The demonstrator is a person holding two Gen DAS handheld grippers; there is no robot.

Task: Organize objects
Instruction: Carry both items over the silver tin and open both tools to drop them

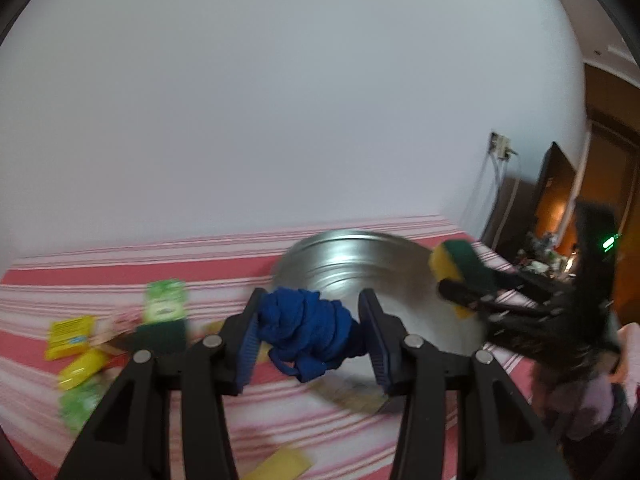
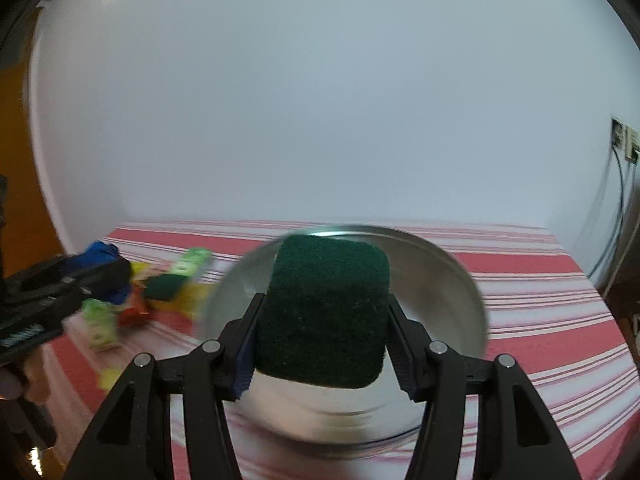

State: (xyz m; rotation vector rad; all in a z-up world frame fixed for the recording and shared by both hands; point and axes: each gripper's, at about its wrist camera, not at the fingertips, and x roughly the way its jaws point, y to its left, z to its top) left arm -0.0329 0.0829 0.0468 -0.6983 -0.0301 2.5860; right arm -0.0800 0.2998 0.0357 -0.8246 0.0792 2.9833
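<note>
My left gripper (image 1: 310, 338) is shut on a bunched blue cloth (image 1: 308, 330), held above the striped table just in front of a round metal bowl (image 1: 340, 268). In the same view my right gripper (image 1: 460, 296) comes in from the right over the bowl, clamping a yellow sponge with a green scouring side (image 1: 456, 268). In the right wrist view my right gripper (image 2: 322, 322) is shut on that sponge (image 2: 326, 312), green face toward the camera, above the metal bowl (image 2: 448, 280). The left gripper with the blue cloth (image 2: 100, 254) shows at the far left.
A red and white striped cloth (image 1: 120, 276) covers the table against a white wall. Left of the bowl lie several small items: green packets (image 1: 164, 300), yellow packets (image 1: 70, 336), a dark green scouring pad (image 2: 164, 286). Flat yellow pieces (image 1: 280, 462) lie near the front edge.
</note>
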